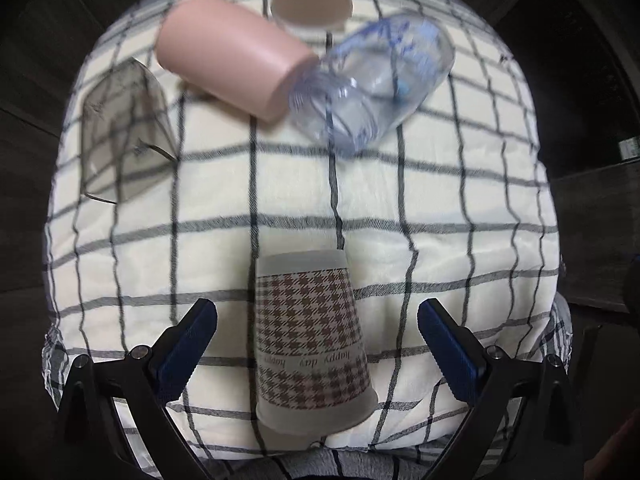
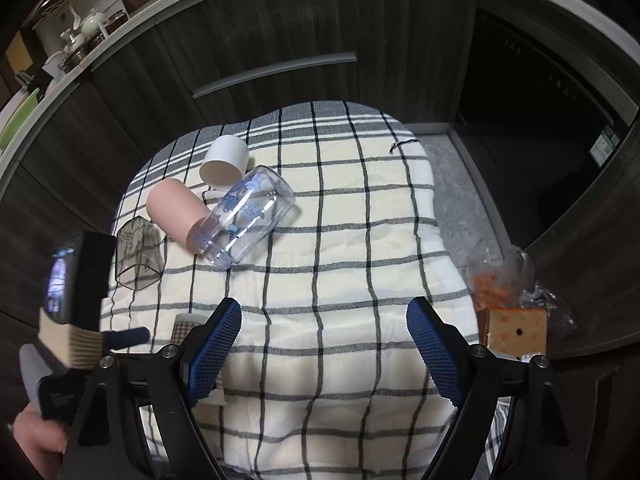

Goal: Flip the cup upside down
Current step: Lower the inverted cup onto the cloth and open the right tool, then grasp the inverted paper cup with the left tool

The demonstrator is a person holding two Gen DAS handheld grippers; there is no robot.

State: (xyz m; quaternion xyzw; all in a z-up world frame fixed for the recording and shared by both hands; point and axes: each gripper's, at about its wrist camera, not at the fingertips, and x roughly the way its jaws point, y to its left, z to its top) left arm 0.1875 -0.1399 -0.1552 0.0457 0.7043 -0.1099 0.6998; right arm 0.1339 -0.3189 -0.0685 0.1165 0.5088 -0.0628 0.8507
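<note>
The paper cup [image 1: 312, 340] stands upside down on the checked cloth [image 1: 440, 208], between the left gripper [image 1: 317, 322]'s spread fingers, untouched. The right gripper [image 2: 324, 326]'s fingers are also spread, holding nothing.

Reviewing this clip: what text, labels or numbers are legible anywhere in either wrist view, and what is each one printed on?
"happy day happy": printed upside down in a pale band on the brown houndstooth paper cup, which stands inverted between the open left tool fingers.
Blue print on the clear plastic cup lying on its side: too blurred to read.
Green-and-white sticker on the dark appliance: too small to read.
White lettering on the black handle at lower left: too blurred to read.
</note>
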